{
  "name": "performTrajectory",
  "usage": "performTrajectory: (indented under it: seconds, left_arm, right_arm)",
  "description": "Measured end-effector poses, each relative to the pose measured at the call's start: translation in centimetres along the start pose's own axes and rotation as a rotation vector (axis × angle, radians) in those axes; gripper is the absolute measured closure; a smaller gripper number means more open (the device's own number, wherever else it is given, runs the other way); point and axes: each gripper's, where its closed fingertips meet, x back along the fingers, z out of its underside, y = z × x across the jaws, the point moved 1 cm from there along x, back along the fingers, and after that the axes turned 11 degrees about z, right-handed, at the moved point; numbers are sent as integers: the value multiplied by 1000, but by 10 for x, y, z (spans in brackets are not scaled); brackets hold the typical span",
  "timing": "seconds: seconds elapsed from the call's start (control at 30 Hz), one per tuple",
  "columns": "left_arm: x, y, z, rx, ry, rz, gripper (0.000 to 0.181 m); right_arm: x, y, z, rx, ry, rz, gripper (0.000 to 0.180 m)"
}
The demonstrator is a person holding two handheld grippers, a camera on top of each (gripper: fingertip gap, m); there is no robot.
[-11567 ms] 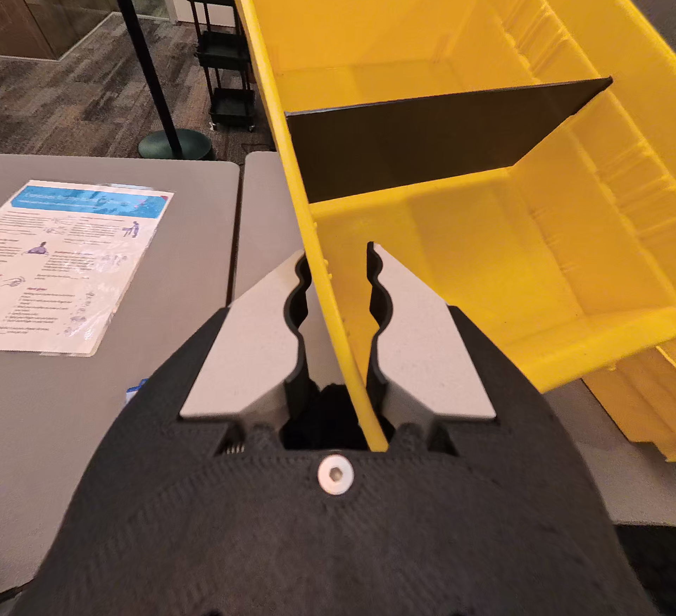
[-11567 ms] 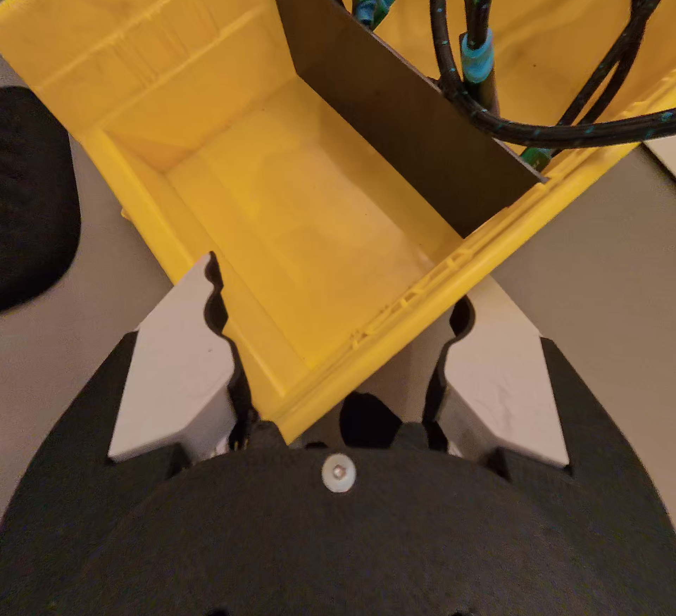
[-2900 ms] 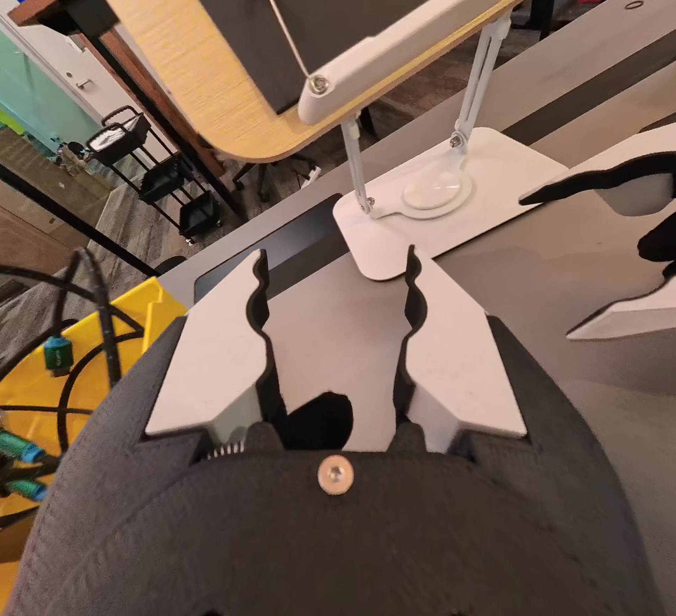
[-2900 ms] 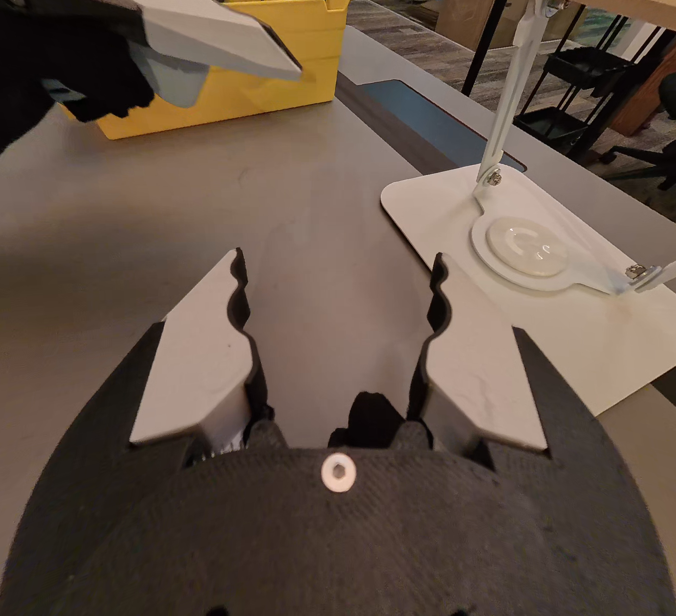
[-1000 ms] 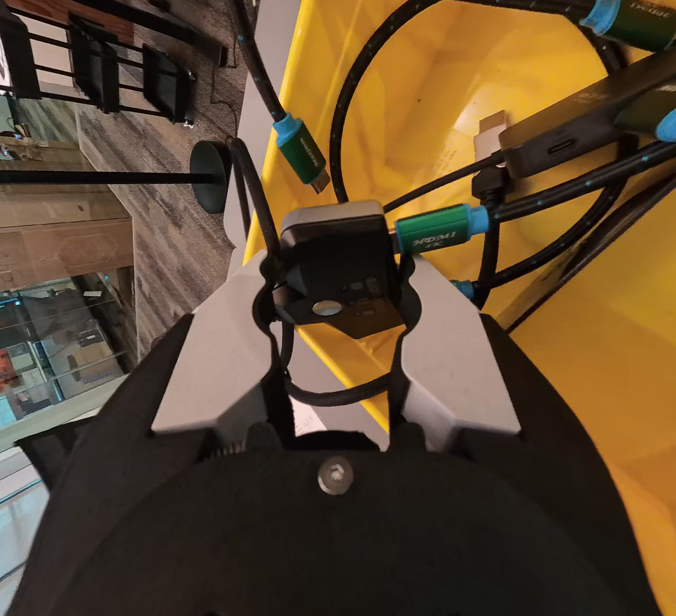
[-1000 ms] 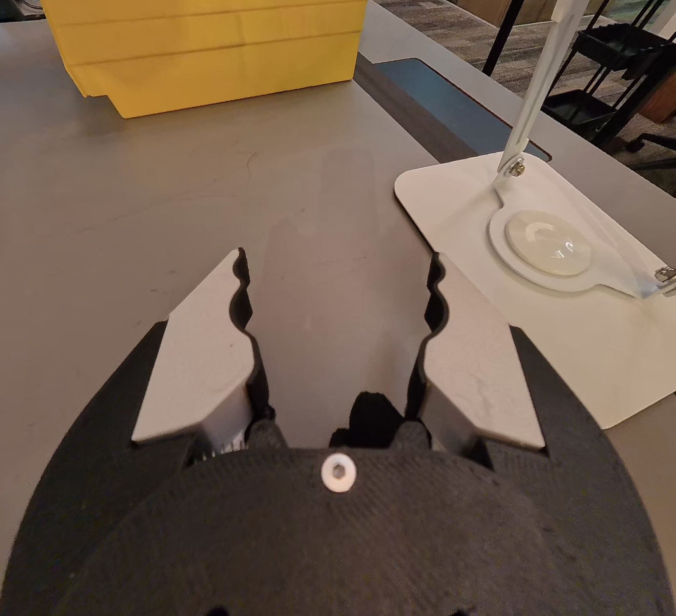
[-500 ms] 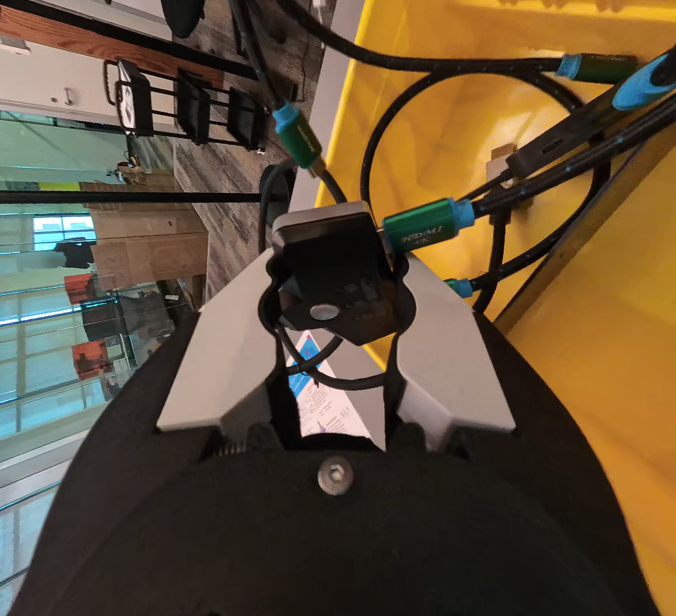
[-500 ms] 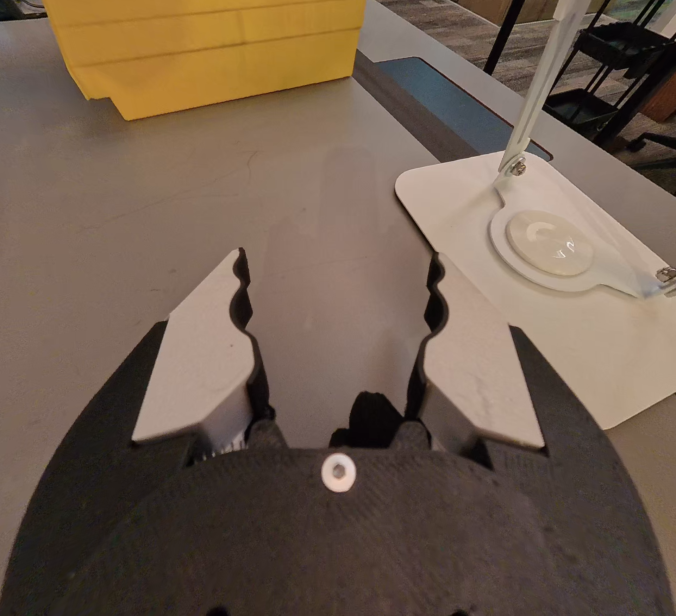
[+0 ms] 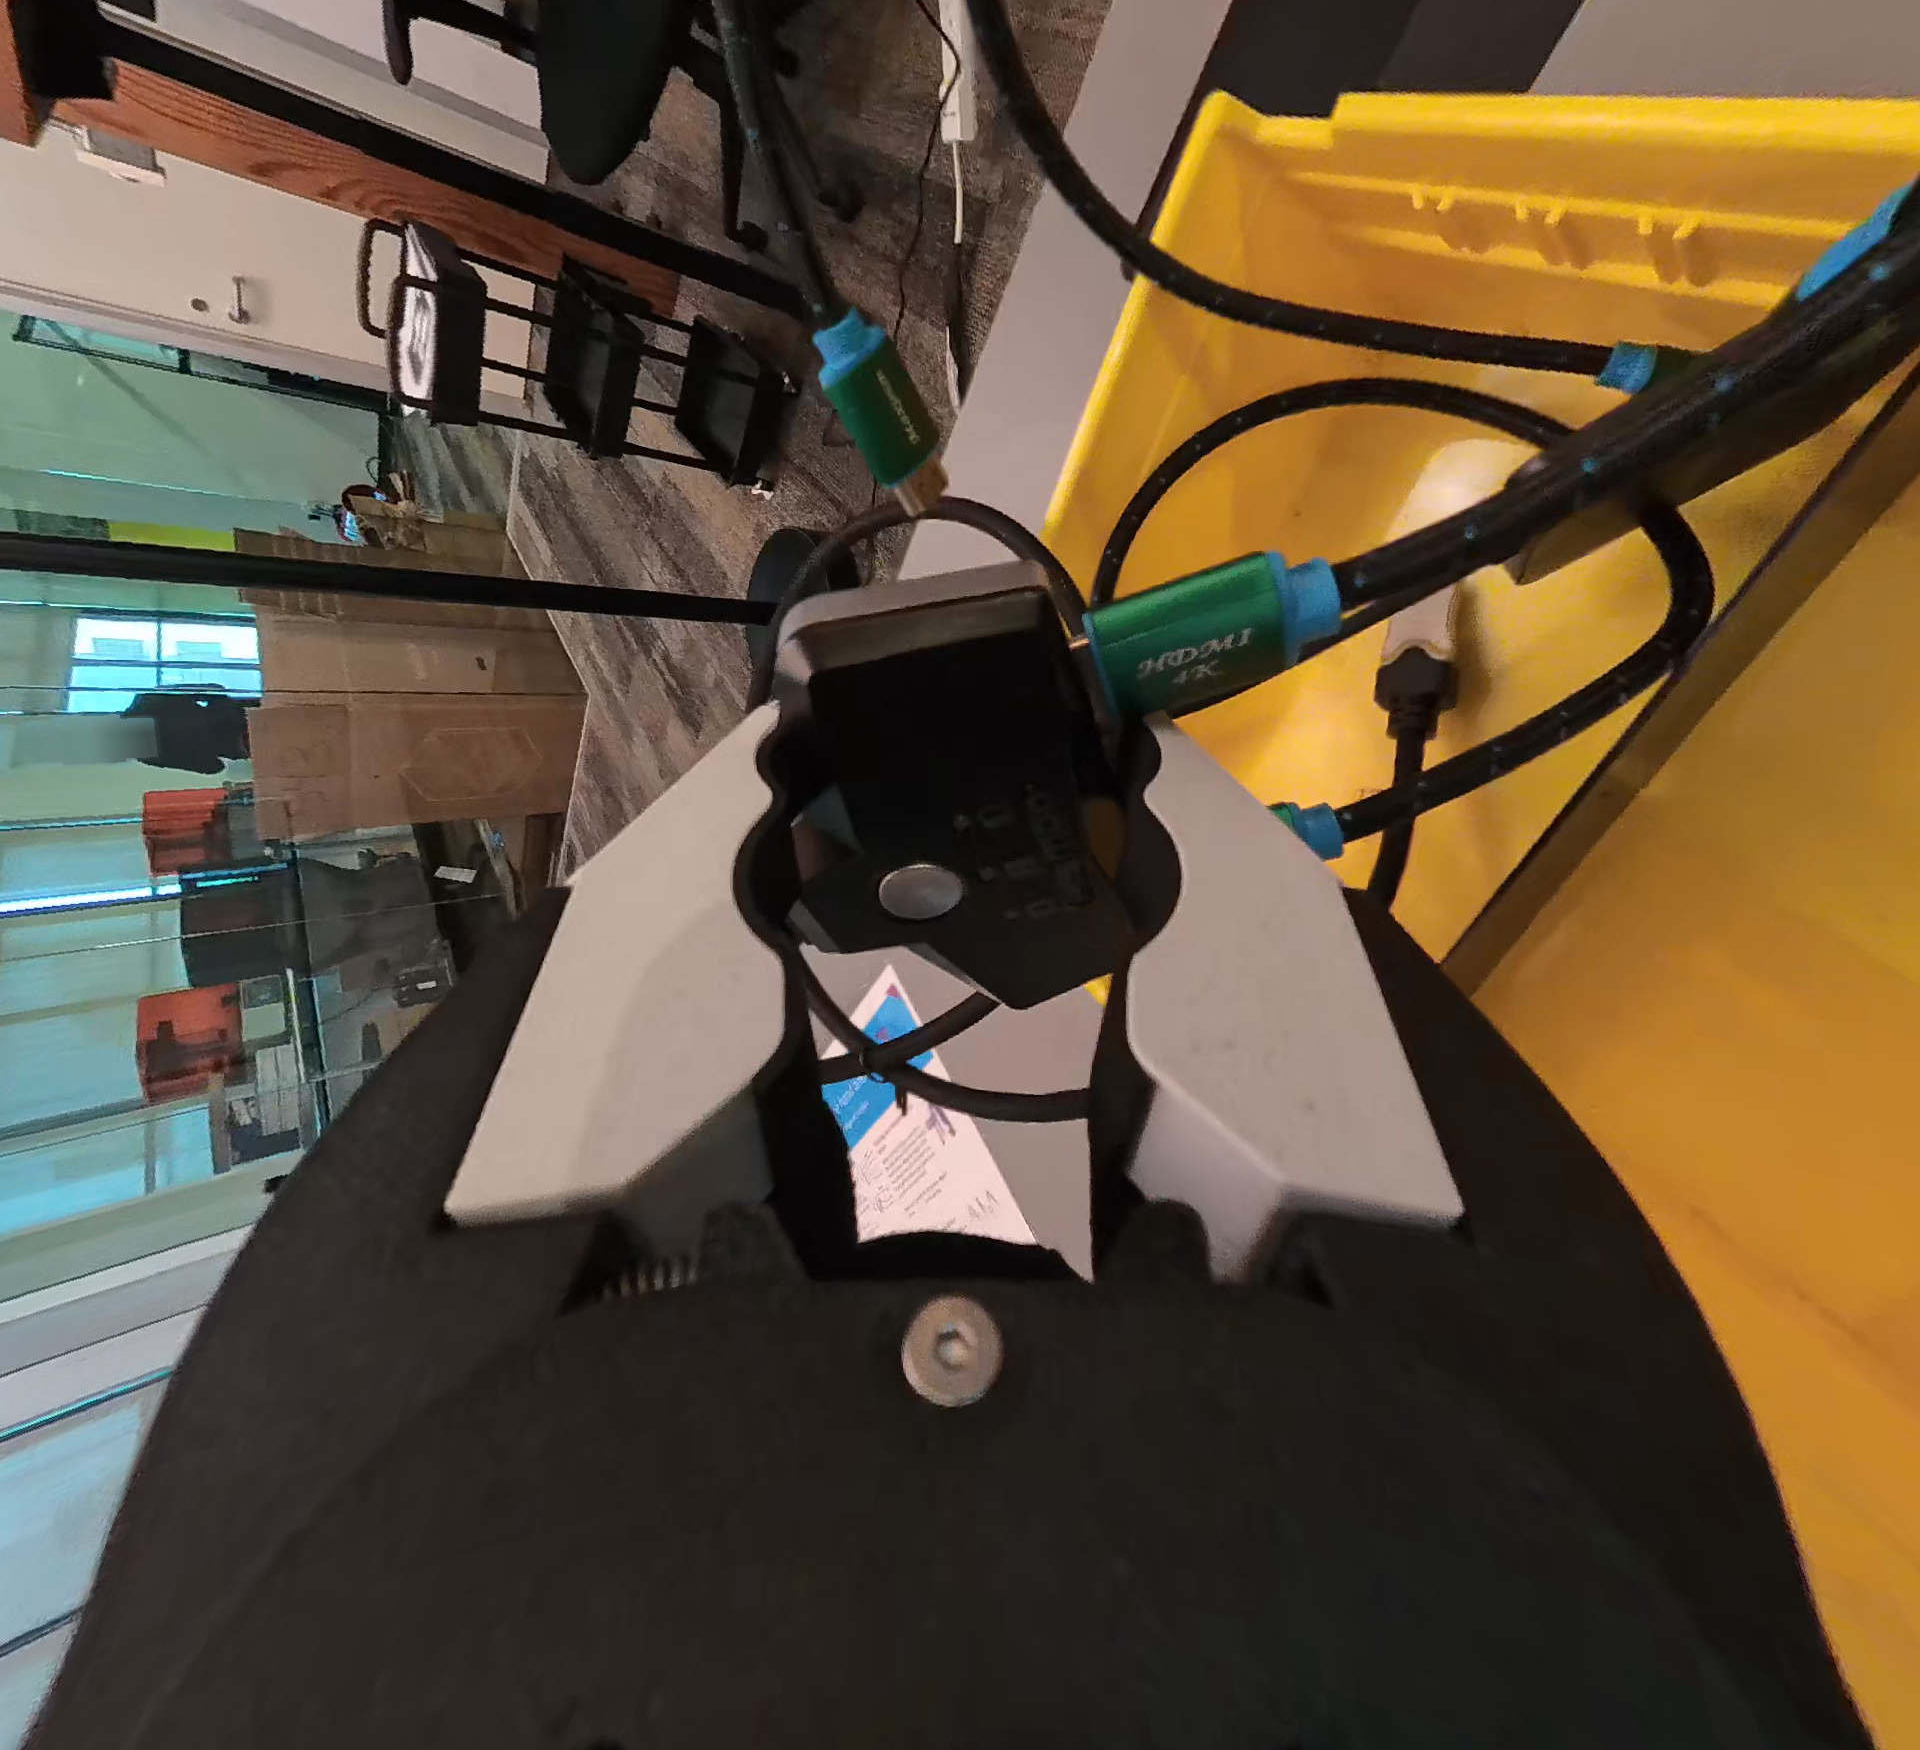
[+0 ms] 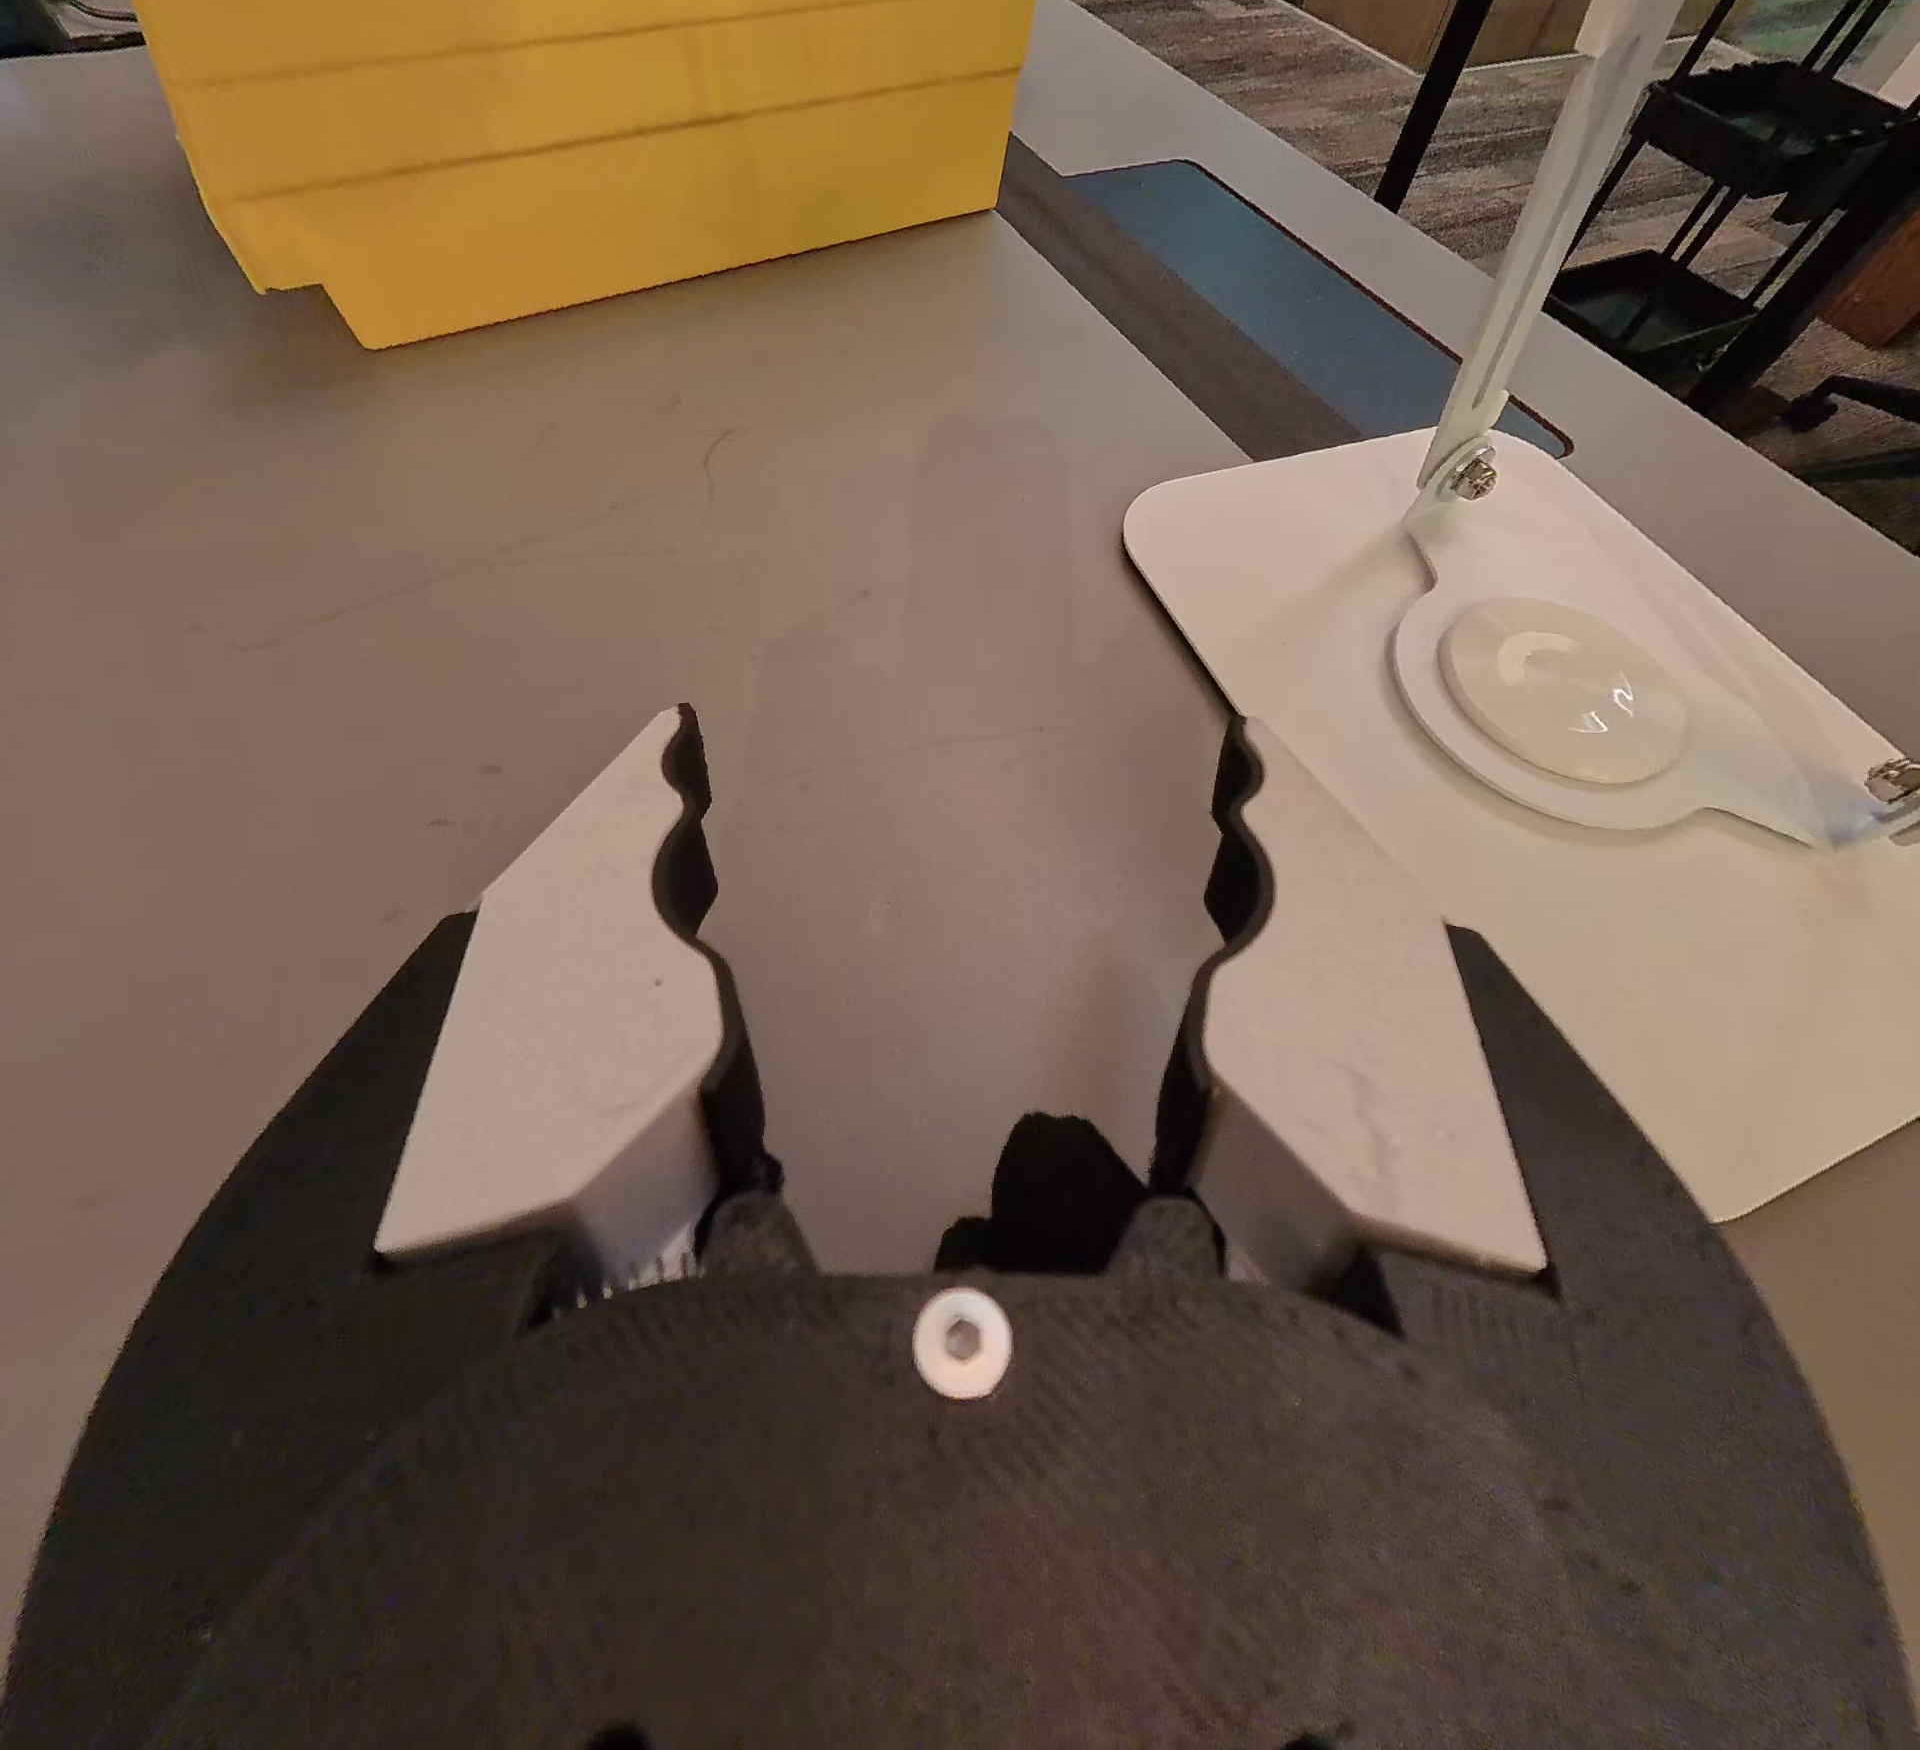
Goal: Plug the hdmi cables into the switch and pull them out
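Note:
My left gripper (image 9: 951,744) is shut on a small black HDMI switch (image 9: 956,786) with a silver button, held above the rim of the yellow bin (image 9: 1351,246). A green HDMI plug (image 9: 1195,646) with a blue collar sits in the switch's right side. Another green plug (image 9: 883,412) hangs loose beyond the switch. More braided black cables (image 9: 1299,318) loop inside the bin. My right gripper (image 10: 961,734) is open and empty above the grey table (image 10: 520,557). The yellow bin (image 10: 603,100) stands far ahead of it, with cables sticking out.
A white stand base (image 10: 1507,765) with a slanted white arm (image 10: 1538,173) lies on the table right of my right gripper. A printed sheet (image 9: 914,1150) lies on the table below the switch. A black divider (image 9: 1714,620) splits the bin. Carts and chairs stand on the floor beyond.
My left gripper has lifted the switch and its plugged cable up and away from the bin, so more floor shows. My right gripper has stayed nearly still and open.

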Motion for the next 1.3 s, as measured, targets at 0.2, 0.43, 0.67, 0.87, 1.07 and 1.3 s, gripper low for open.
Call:
performTrajectory:
  seconds: [0.2,0.43,0.67,0.87,1.07,1.3]
  left_arm:
    - [12,8,3,50,-18,0,122]
    - [8,7,20,105,35,47,122]
    - [-18,-5,37,160,48,101,122]
    - [-41,-18,55,205,103,162,119]
    - [-18,-15,63,259,149,139,90]
    - [39,-37,22,304,29,155,85]
  right_arm:
    - [0,0,0,1,2,0,84]
    - [-1,0,0,4,3,0,84]
    - [-1,1,1,9,5,0,84]
    - [-1,1,1,10,6,-1,84]
    - [-1,1,1,8,6,-2,84]
    - [-2,2,2,18,14,0,83]
